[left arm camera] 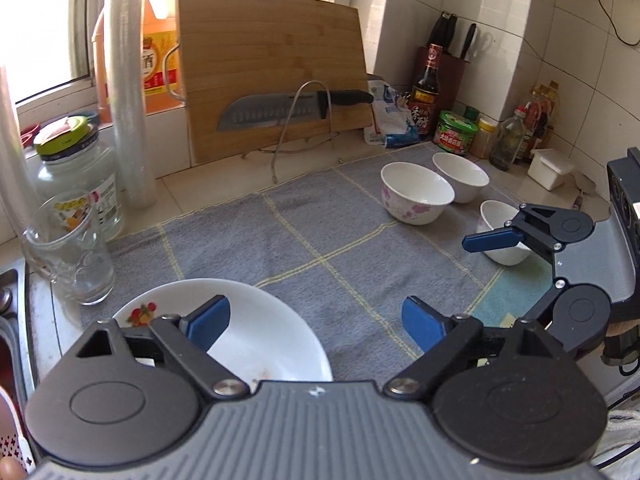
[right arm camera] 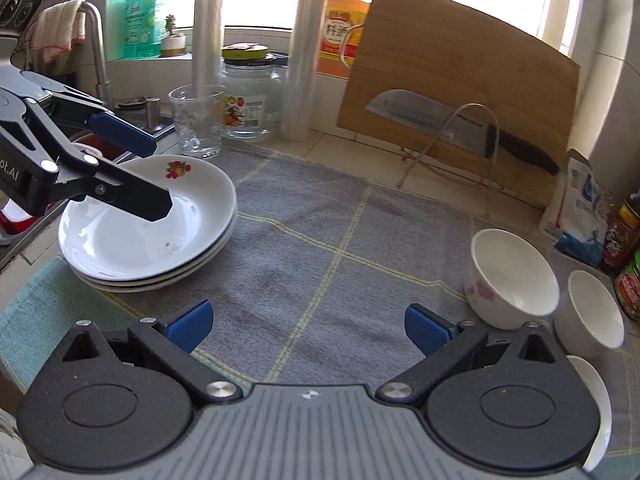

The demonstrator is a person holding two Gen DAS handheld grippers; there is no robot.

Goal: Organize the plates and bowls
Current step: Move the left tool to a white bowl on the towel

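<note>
Here, plates (right arm camera: 148, 236) stacked at left of mat (right arm camera: 320, 240), under left claw (left arm camera: 316, 324), open and empty; three bowls (right arm camera: 512, 280) loose at right, just beside right claw (right arm camera: 308, 328), likewise wide and empty, hence nearer arm for nesting them, rims up

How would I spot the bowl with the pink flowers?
Start at the grey checked cloth covering the counter, then find the three bowls at its right end. The flowered bowl stands nearest the cloth's middle and is the biggest; its neighbours look plain white.
</note>
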